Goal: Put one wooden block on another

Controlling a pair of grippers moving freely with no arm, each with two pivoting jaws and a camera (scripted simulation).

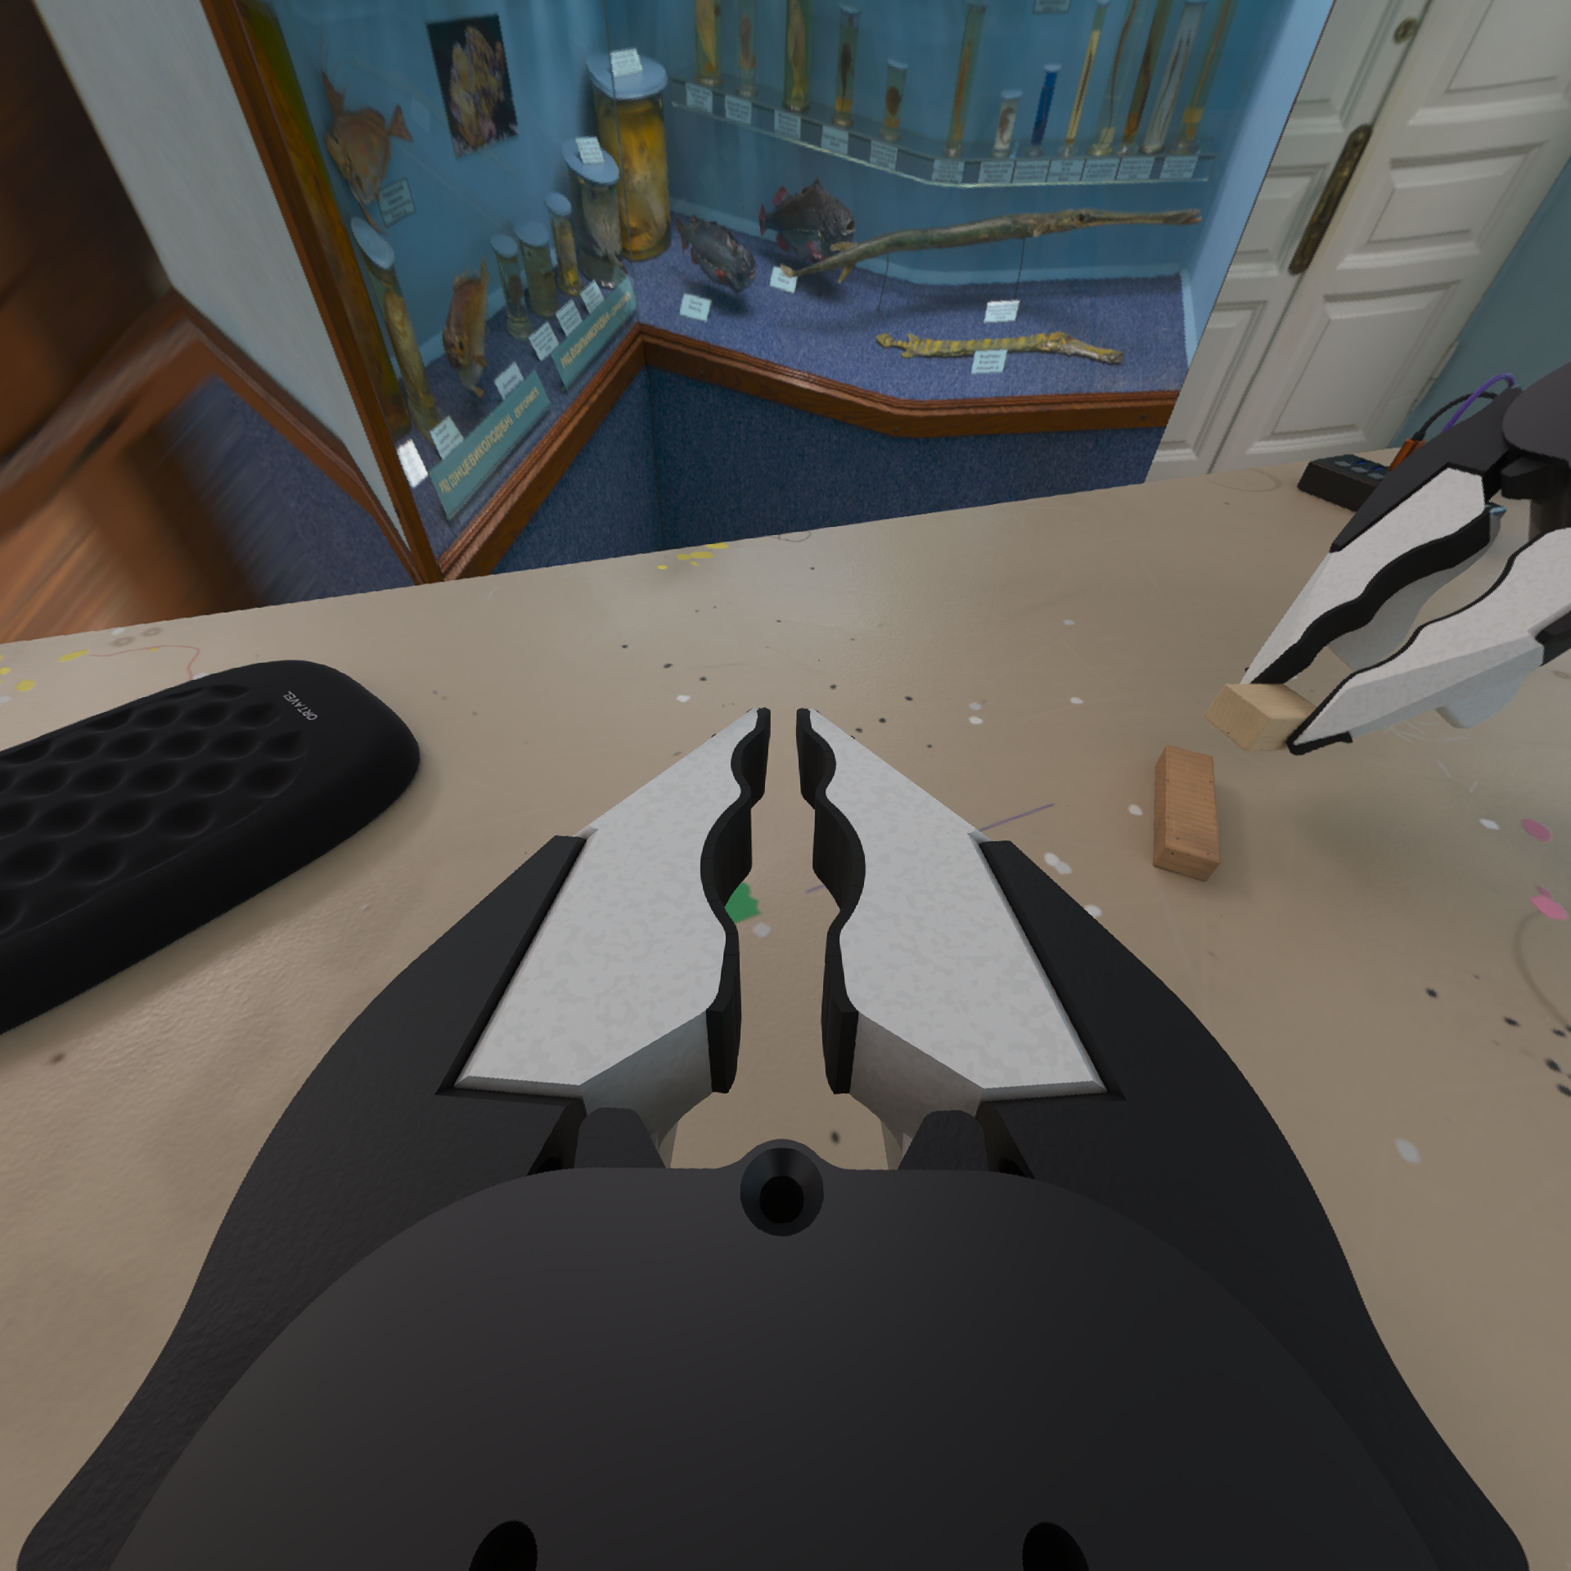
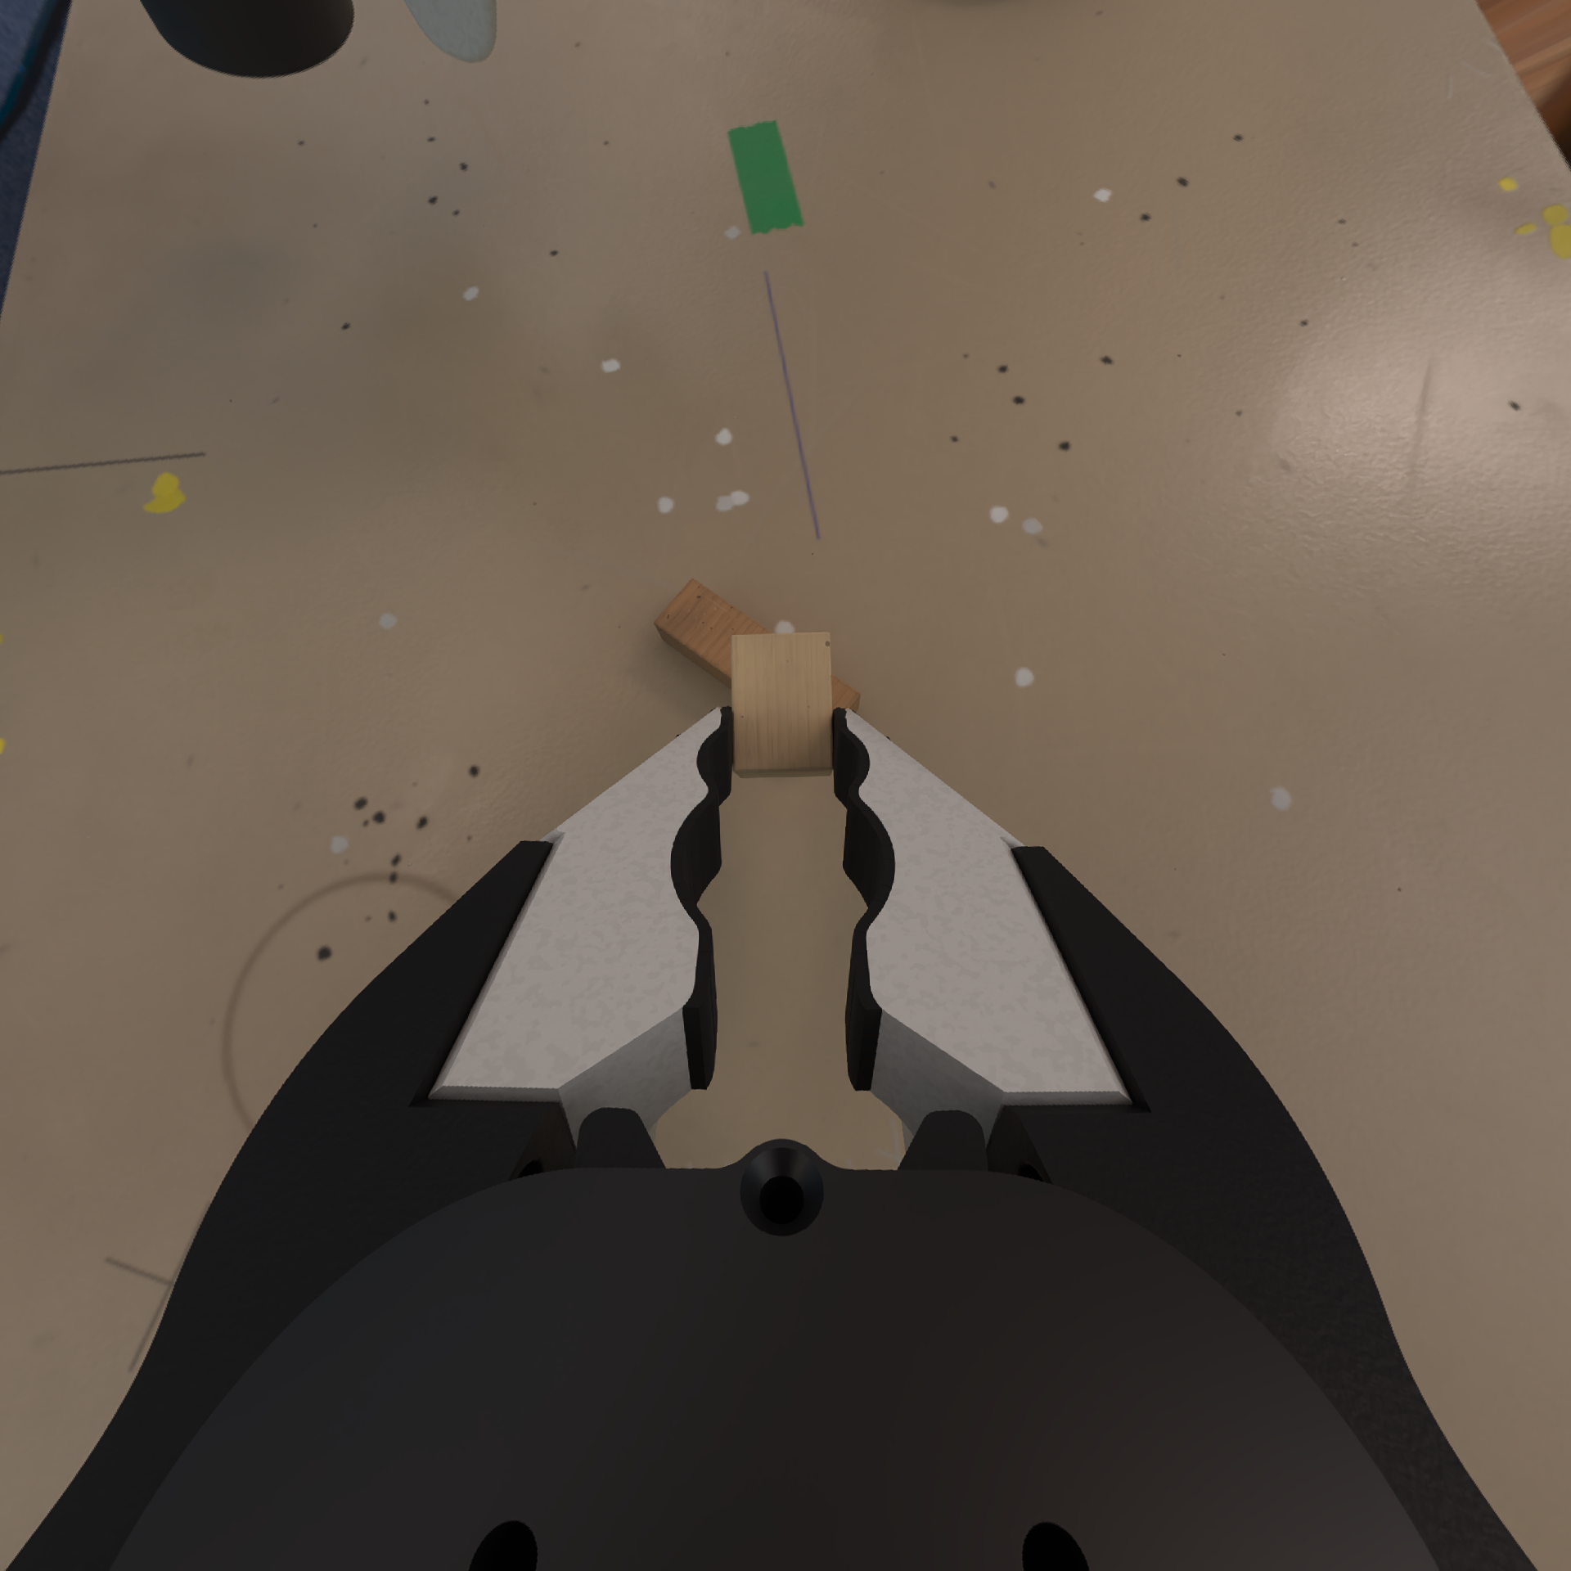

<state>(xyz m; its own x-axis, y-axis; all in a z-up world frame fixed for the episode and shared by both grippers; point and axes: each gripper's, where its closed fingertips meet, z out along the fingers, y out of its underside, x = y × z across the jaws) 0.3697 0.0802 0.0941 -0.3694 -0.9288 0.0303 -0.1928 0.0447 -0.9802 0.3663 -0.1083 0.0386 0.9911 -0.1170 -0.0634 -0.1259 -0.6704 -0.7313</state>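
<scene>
Two blocks: pale wooden block (image 2: 780, 701) centre frame, darker wooden block (image 2: 710, 625) just behind it on the surface (image 2: 1190, 510).
Right gripper (image 2: 782, 738): jaws pinching the pale block's sides, apparently to carry it onto the darker one.
Left gripper (image 1: 782, 723): jaws nearly pressed together, empty, well apart from both.
Wrist rest (image 1: 170, 808): left edge, uninvolved.

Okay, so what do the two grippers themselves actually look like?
Both match. The left gripper and right gripper each have a rounded matte-black body with a recessed round hole at its centre. Two tapering fingers are faced in speckled white, framed in black. The inner faces of the jaws carry wavy black pads. In the left wrist view, purple and orange cables trail behind the right gripper.
</scene>
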